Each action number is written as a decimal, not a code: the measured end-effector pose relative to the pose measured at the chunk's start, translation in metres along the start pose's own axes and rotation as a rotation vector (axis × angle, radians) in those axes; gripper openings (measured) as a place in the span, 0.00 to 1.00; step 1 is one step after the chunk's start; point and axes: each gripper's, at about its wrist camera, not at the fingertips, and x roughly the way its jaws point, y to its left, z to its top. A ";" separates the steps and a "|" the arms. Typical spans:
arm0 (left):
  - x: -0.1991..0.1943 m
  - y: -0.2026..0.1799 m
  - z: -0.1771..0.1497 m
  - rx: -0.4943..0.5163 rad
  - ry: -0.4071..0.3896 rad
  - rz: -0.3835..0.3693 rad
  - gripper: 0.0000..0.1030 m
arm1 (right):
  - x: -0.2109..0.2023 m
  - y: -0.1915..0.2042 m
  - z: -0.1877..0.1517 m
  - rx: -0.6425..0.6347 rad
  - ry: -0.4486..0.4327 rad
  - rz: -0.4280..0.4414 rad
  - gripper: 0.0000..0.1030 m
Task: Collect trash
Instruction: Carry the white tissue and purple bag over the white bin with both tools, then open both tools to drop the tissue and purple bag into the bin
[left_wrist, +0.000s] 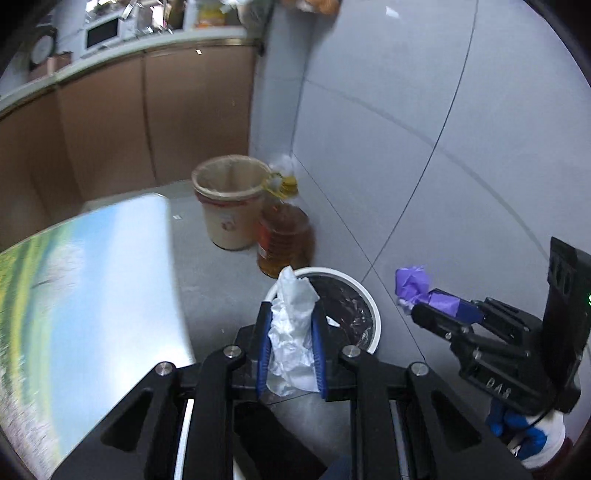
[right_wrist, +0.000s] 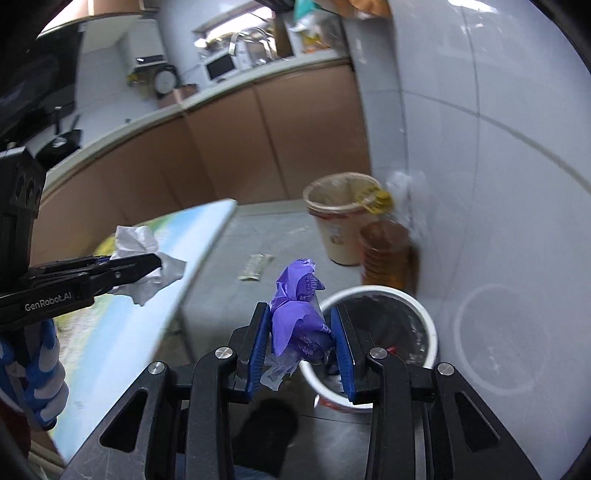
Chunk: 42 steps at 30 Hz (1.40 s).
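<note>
The left gripper pinches crumpled white paper above the white bin; the right gripper clamps a purple wrapper over that bin, whose blurred contents stay hard to read.

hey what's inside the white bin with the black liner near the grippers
The white bin is lined with a black bag. A small red scrap shows low inside. The right gripper and its purple wrapper cover the near part.

Table motion-blurred, floor wrapper unreadable, bin contents obscured.
</note>
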 end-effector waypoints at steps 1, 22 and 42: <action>0.019 -0.003 0.004 -0.002 0.025 -0.006 0.18 | 0.007 -0.005 -0.001 0.008 0.008 -0.008 0.33; 0.160 -0.019 0.025 -0.066 0.167 -0.070 0.34 | 0.117 -0.077 -0.015 0.112 0.144 -0.142 0.47; 0.030 -0.014 0.006 -0.100 -0.023 0.011 0.34 | 0.026 -0.014 0.002 0.057 0.021 -0.092 0.62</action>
